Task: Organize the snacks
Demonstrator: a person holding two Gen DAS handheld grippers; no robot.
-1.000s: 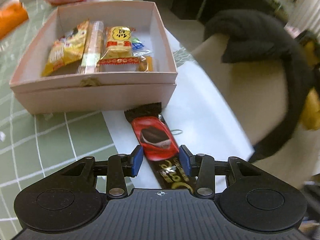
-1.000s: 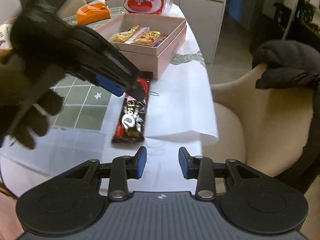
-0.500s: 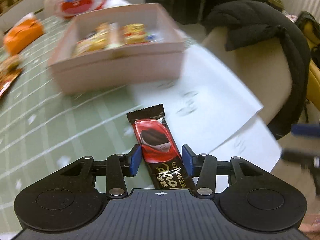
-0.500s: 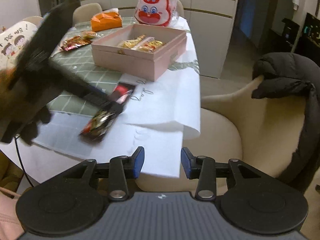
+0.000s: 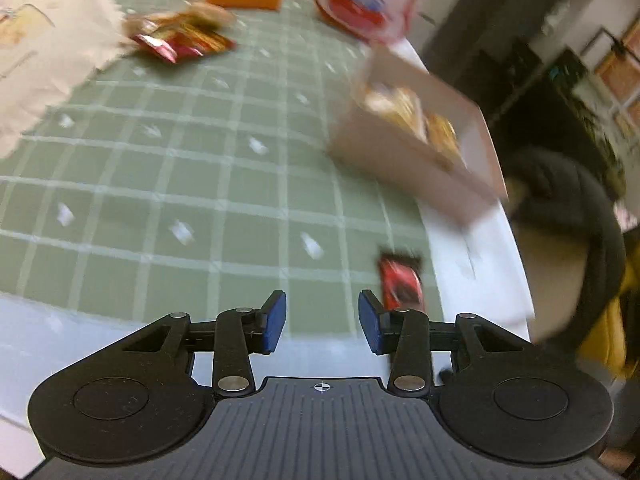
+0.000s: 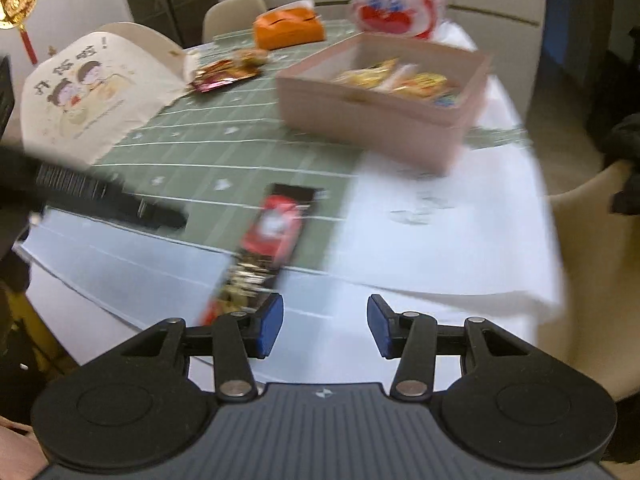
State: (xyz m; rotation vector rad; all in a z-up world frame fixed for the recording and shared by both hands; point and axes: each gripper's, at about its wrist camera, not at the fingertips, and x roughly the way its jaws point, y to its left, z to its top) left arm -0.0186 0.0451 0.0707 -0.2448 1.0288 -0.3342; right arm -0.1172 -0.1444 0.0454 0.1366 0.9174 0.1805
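Now chocolate bar (image 5: 400, 284) lies right of open left tongs (image 5: 322, 318)

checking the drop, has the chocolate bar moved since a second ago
Yes. The chocolate bar lay close to the pink box; now it lies farther from it, nearer the table edge, free of both open grippers.

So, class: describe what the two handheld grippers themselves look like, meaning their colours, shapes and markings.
The left gripper and the right gripper look identical: matte black bodies with a ribbed centre plate bearing a small white crosshair mark, two round discs at the sides, black linkage arms with silver rivets, and blue pads on the fingertips. No cables show.
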